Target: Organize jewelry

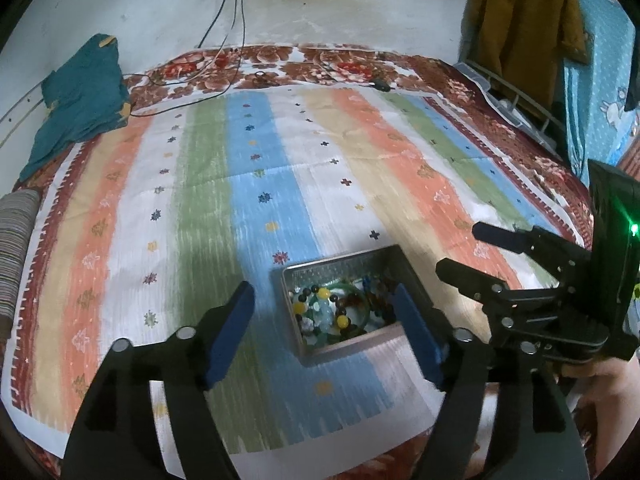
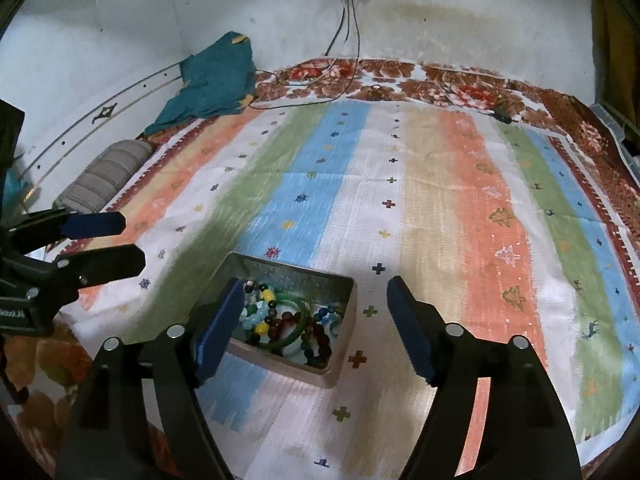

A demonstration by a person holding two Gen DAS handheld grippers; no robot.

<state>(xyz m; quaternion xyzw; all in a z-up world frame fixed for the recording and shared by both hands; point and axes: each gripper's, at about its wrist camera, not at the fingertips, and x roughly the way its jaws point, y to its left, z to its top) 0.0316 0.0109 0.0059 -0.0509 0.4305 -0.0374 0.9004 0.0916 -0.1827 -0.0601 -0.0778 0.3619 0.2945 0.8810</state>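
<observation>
An open metal tin (image 1: pixel 412 276) (image 2: pixel 348 312) sits on the striped cloth near the front edge. It holds bead bracelets (image 1: pixel 340 312) (image 2: pixel 316 340) and a green bangle (image 2: pixel 292 338). My left gripper (image 1: pixel 324 332) is open and empty, hovering just above and in front of the tin, with its right finger over the tin's right side. My right gripper (image 2: pixel 316 328) is open and empty, with its left finger over the tin's left edge. Each gripper shows in the other's view: the right at the right side (image 1: pixel 460 252), the left at the left side (image 2: pixel 128 240).
The striped cloth (image 1: pixel 280 184) (image 2: pixel 400 200) covers a floral bedspread. A teal garment (image 1: pixel 80 100) (image 2: pixel 216 80) and a striped bolster (image 2: pixel 104 176) lie at the back left. Cables (image 1: pixel 224 20) hang from a wall socket. A yellow coat (image 1: pixel 528 20) hangs at the right.
</observation>
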